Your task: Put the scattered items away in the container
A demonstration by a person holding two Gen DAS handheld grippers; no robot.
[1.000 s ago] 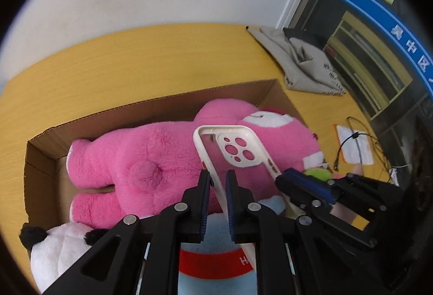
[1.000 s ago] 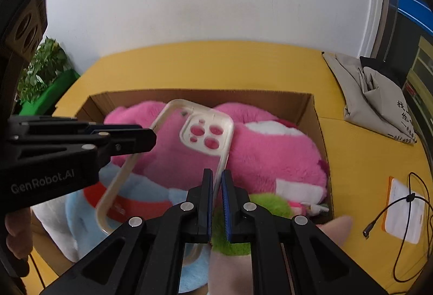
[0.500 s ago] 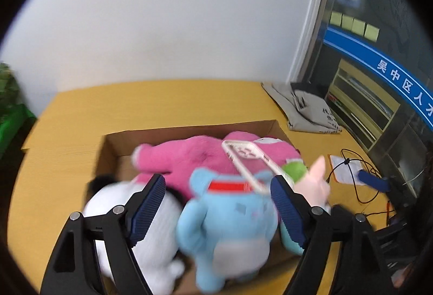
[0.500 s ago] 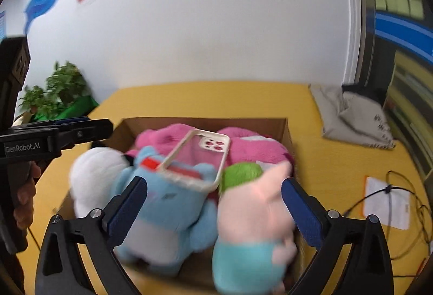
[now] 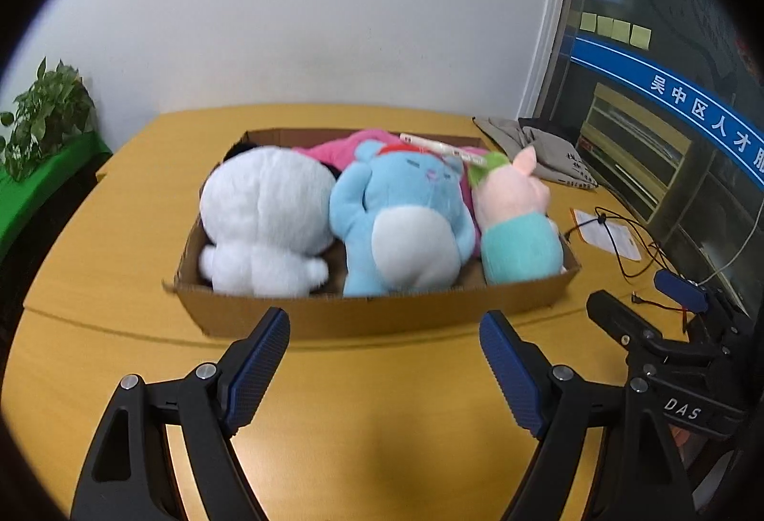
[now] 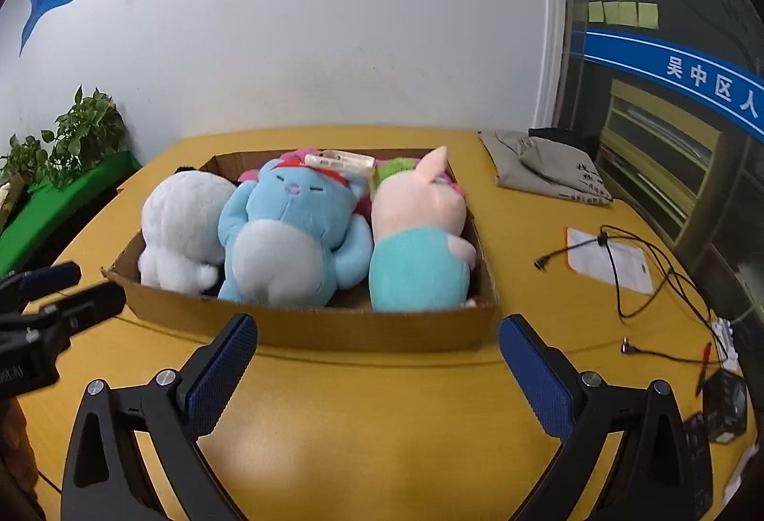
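Plush toys [image 5: 401, 220] in box [image 5: 382, 315]

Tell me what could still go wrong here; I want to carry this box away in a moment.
The phone case lies loose on top of the blue plush, so it might slide off when the cardboard box moves. The pink pig plush stands higher than the low box wall and could tip out. The black cable on the table could snag.
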